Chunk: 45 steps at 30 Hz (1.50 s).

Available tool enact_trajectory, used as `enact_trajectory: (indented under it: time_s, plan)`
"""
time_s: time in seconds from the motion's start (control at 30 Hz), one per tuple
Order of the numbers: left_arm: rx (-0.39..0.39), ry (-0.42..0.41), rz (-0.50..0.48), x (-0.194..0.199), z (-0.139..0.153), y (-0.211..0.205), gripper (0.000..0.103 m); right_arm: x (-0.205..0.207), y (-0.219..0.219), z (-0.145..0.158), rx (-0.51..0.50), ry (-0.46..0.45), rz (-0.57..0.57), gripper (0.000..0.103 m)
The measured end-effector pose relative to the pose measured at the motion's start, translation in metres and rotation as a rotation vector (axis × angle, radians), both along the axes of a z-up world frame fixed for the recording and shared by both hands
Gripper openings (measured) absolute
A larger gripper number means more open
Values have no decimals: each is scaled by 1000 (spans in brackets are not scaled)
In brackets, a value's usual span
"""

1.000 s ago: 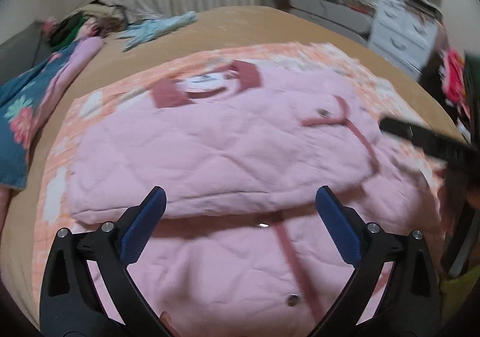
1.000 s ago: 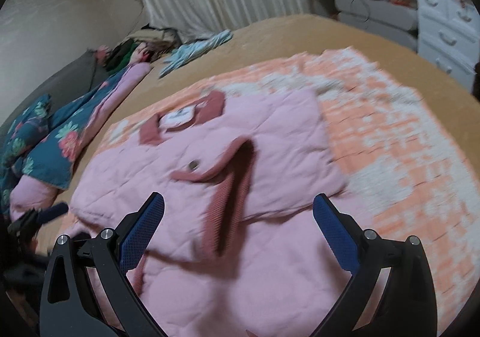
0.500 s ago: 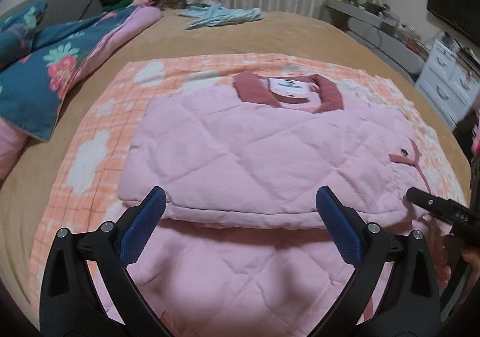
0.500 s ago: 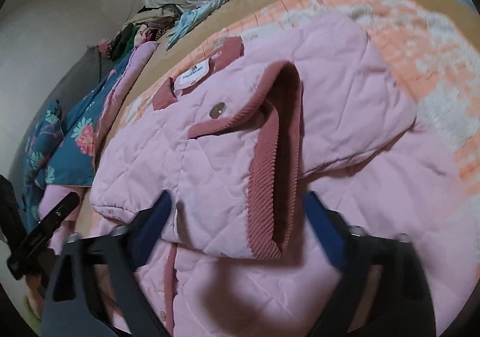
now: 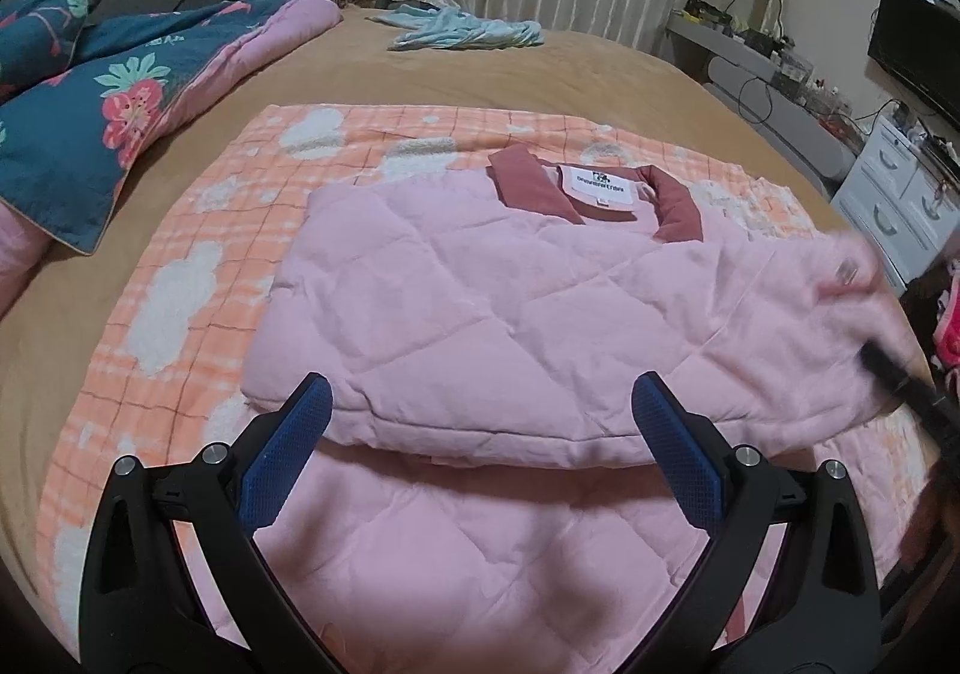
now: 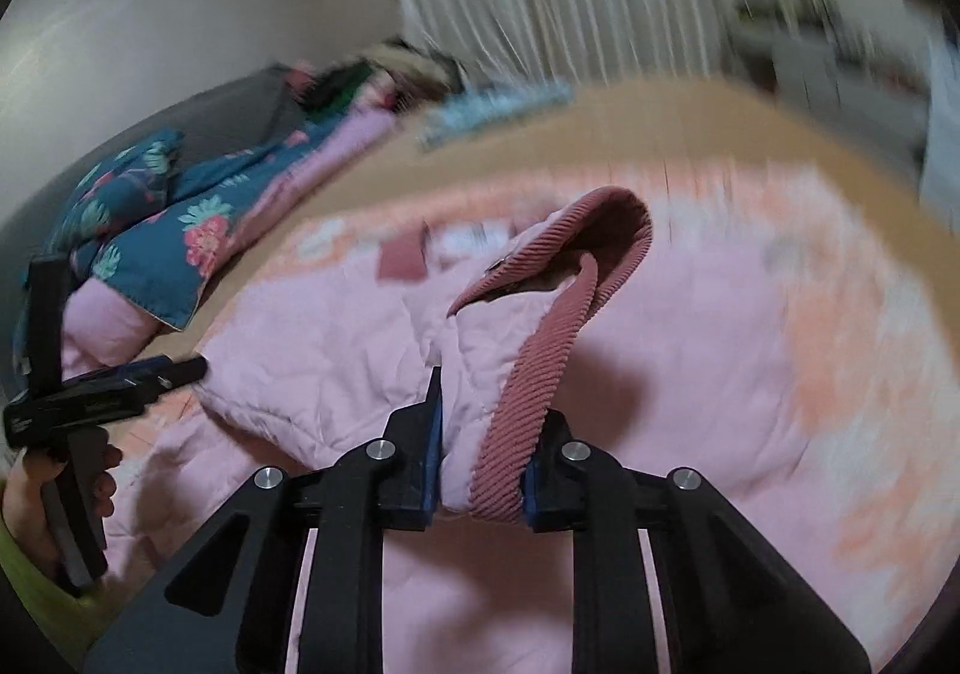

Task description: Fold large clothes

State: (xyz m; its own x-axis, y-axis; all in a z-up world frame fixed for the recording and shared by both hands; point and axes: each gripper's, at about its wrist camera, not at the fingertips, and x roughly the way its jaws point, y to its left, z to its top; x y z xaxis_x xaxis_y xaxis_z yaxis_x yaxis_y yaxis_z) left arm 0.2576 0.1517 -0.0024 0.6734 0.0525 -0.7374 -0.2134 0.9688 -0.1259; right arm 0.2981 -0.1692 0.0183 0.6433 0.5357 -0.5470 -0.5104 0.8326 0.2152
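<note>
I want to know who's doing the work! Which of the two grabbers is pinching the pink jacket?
The right gripper: its jaws have just closed on the pink jacket at its ribbed sleeve cuff. The left gripper hangs wide open above it, pinching nothing.

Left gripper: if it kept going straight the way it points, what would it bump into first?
Most likely the pink quilted jacket. The left gripper is open and empty, aimed down at the folded edge lying between its fingers. Depth is hard to judge in this view, but nothing else seems to lie in between.

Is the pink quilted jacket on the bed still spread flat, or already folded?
Partly folded: the pink quilted jacket has one layer doubled over its lower part, the fold edge showing, while the right gripper pinches its ribbed cuff.
</note>
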Motion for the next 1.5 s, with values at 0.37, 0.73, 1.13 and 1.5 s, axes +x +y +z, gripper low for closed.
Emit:
enact_trajectory:
  time_s: [0.37, 0.73, 1.13, 1.5]
  plan:
    - [21, -5, -30, 29, -1, -13, 94, 36, -11, -17, -109, -26, -53, 18]
    - [9, 18, -80, 60, -9, -39, 94, 53, -15, -46, -85, 115, -99, 20]
    - [18, 53, -120, 69, -19, -58, 94, 58, -20, -52, -83, 167, -134, 38]
    - [13, 92, -123, 71, -34, -56, 94, 47, -32, -26, -105, 59, -200, 58]
